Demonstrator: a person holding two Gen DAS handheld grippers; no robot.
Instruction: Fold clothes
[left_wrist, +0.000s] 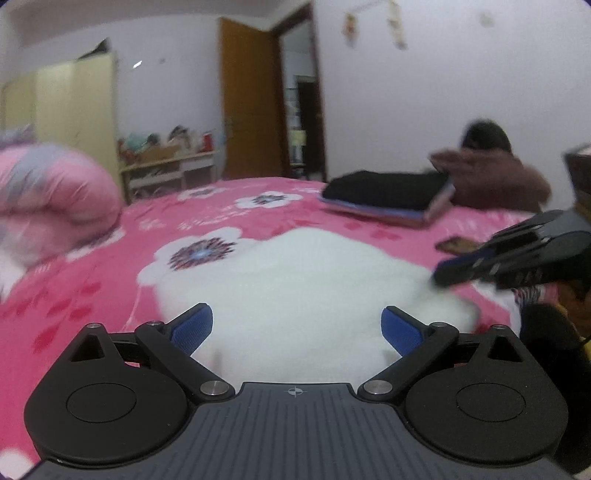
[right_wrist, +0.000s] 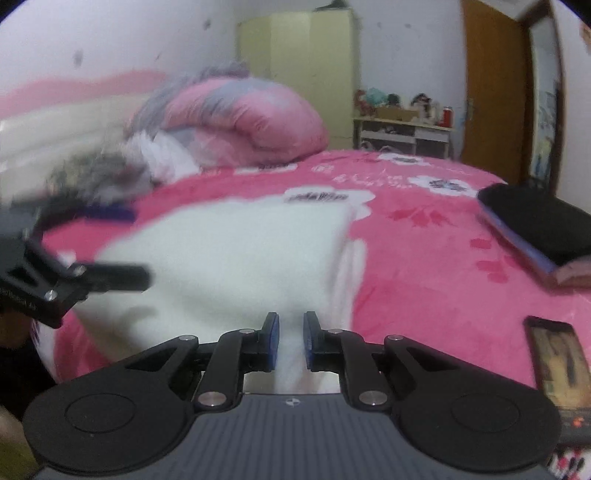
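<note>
Around you on the pink floral bedsheet lie a rolled pink-and-grey quilt, a folded stack of dark clothes and a dark smartphone just right of your right gripper. The fluffy white garment lies flat in front of both grippers. Your left gripper hovers low over its near edge, jaws spread wide, gripping nothing. Your right gripper's jaws stand narrowly apart with white fabric between them; whether they pinch it, you cannot tell.
</note>
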